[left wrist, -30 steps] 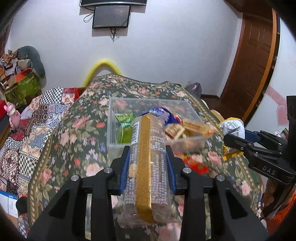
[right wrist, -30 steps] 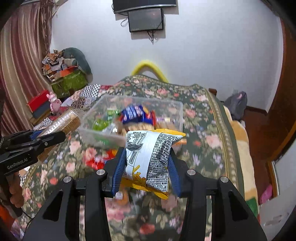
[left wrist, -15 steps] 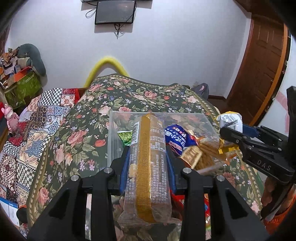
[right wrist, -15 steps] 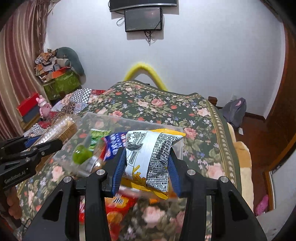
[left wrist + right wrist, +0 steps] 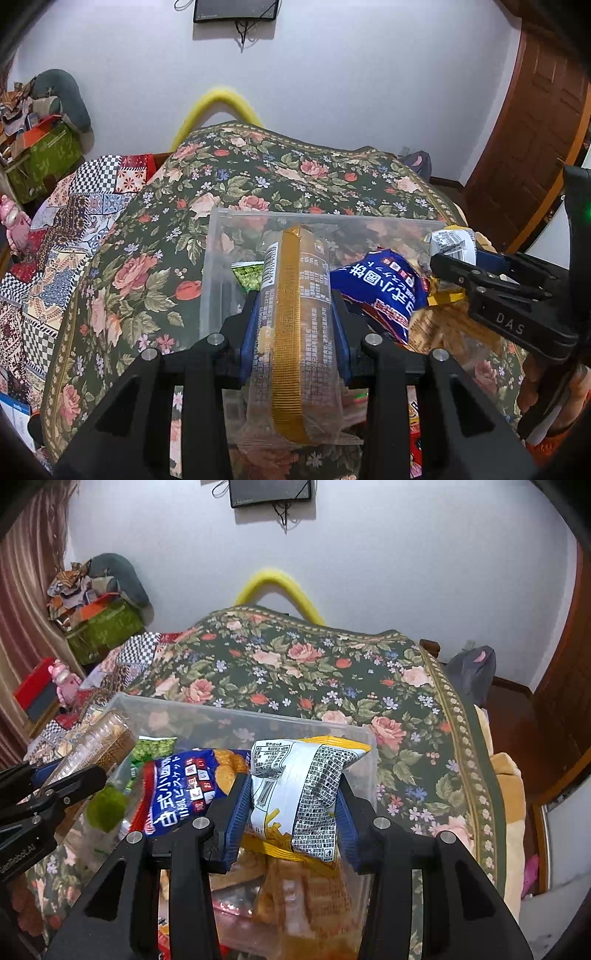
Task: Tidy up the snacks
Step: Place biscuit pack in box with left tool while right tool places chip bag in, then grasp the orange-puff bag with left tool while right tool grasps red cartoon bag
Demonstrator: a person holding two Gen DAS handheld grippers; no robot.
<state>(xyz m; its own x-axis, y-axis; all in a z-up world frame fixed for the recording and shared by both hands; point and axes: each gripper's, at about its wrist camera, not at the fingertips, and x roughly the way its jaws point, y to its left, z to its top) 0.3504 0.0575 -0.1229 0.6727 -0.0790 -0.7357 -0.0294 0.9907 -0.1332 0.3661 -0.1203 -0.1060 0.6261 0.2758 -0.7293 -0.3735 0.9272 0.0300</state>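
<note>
Each of my wrist cameras looked forward along its jaws, close above the clear bin (image 5: pixel 325 221) on the floral bed (image 5: pixel 155 266). Both faced the white wall (image 5: pixel 406 554) and shared the bin and the blue snack bag (image 5: pixel 181 794).

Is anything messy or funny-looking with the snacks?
Yes. The clear bin is heaped: the blue snack bag lies tilted on top of the pile, sticking up near the rim, and the packets below it are jumbled.
</note>
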